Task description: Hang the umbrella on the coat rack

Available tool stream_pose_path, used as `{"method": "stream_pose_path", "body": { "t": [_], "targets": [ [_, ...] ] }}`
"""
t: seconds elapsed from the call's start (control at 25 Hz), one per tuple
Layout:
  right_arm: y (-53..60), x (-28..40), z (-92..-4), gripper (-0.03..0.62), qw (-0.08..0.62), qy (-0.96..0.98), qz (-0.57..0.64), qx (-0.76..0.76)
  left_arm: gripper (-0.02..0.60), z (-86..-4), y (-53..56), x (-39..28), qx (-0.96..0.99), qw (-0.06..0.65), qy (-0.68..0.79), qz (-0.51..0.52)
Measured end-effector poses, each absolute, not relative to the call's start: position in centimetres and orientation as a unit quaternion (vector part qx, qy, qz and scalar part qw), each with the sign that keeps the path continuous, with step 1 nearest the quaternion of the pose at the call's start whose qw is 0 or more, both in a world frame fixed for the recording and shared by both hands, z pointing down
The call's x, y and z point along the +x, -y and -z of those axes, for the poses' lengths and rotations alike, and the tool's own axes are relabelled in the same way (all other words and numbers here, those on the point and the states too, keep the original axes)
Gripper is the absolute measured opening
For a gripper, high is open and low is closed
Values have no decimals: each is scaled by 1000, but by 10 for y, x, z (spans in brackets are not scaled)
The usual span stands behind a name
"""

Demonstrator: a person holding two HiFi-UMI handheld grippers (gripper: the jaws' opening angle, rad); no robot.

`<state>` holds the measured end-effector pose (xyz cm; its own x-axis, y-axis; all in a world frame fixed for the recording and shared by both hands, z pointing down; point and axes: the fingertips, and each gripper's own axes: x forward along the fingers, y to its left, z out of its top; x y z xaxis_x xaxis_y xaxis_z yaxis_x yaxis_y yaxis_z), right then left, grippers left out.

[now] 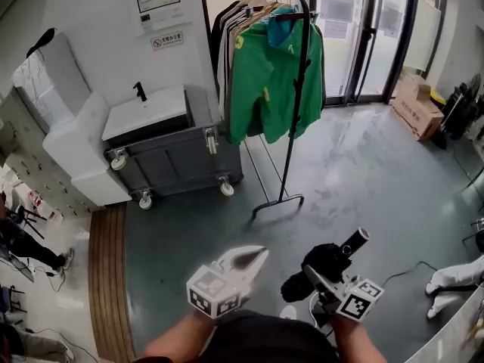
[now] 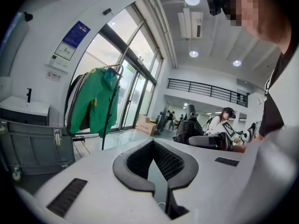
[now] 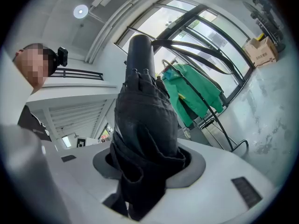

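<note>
Well short of the coat rack point(image 1: 296, 89), our right gripper point(image 1: 324, 277) pinches a folded black umbrella point(image 1: 327, 263) around its middle, loose canopy cloth bunching in the hollow of the pads. Beside it, on the side away from the rack's foot, our left gripper point(image 1: 259, 255) is pressed together on nothing.

We judge the umbrella light, with a stiff shaft under soft, slippery fabric, so the bundle can creep in the grip. The firm cylindrical end point(image 3: 140, 50) pointing toward the rack looks the surer hold. We cannot make out a strap to hang it by.

Bare grey floor lies between us and the rack, where a green jacket point(image 1: 268, 74) hangs from the top bar.
</note>
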<state>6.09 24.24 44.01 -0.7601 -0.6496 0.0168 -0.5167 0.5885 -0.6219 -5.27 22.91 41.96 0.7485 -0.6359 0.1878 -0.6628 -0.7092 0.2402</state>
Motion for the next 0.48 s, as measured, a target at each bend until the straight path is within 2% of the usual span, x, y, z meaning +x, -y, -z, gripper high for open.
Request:
{"method": "stream_pose_path", "body": {
  "t": [0.28,0.48],
  "targets": [
    [-242,74,-429,201,136,-889,310,-307,12,-421,-230,-38,923,146,352,-47],
    [-236,90,-427,201,98,-902,278,-316,12,-418,-227,-21,922,146,356,-45]
  ]
}}
